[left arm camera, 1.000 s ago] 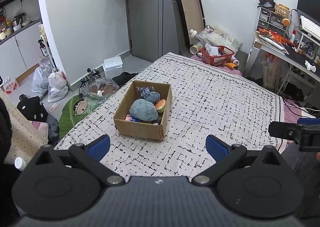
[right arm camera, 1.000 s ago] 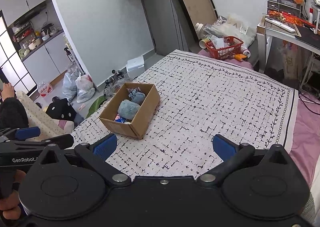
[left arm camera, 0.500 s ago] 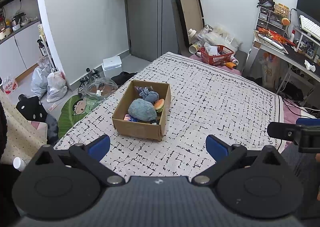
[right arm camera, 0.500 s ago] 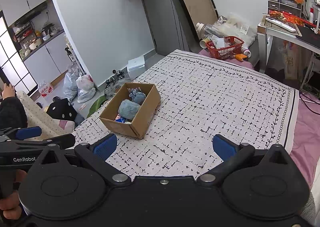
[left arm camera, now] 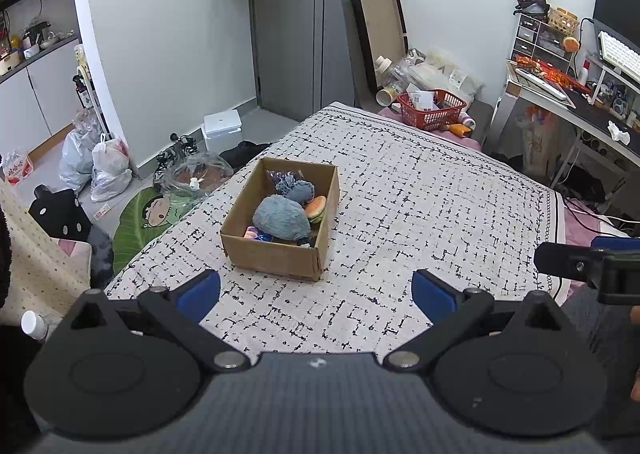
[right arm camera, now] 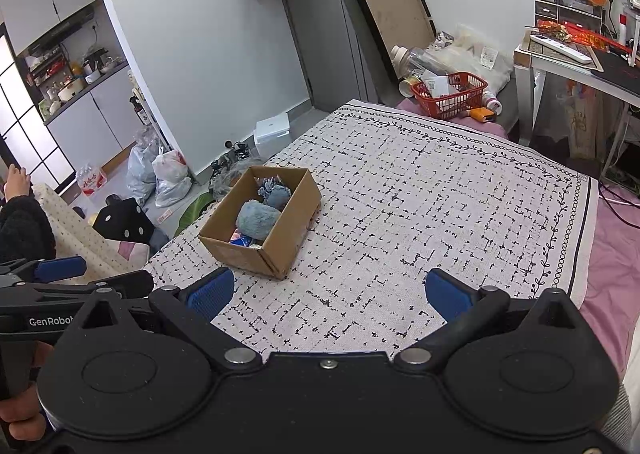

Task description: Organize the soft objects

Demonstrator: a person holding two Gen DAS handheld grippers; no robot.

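Note:
A brown cardboard box (left arm camera: 276, 256) stands on the patterned bedspread (left arm camera: 420, 206). It holds several soft toys: a big grey-blue plush (left arm camera: 282, 216), a smaller blue plush (left arm camera: 298, 190) and an orange burger-shaped toy (left arm camera: 316, 207). The box also shows in the right wrist view (right arm camera: 280, 230) with the grey-blue plush (right arm camera: 256, 218). My left gripper (left arm camera: 316, 290) is open and empty, held above the bed's near edge, short of the box. My right gripper (right arm camera: 326, 290) is open and empty, to the right of the box.
A red basket (left arm camera: 434, 108) sits at the bed's far end. A desk (left arm camera: 568, 102) stands to the right. Bags (left arm camera: 100, 166) and a leaf-shaped mat (left arm camera: 140, 218) lie on the floor left of the bed. The other gripper shows at the right edge (left arm camera: 588, 266).
Both views have shifted only slightly. The box and toys have not moved, and both grippers stay open.

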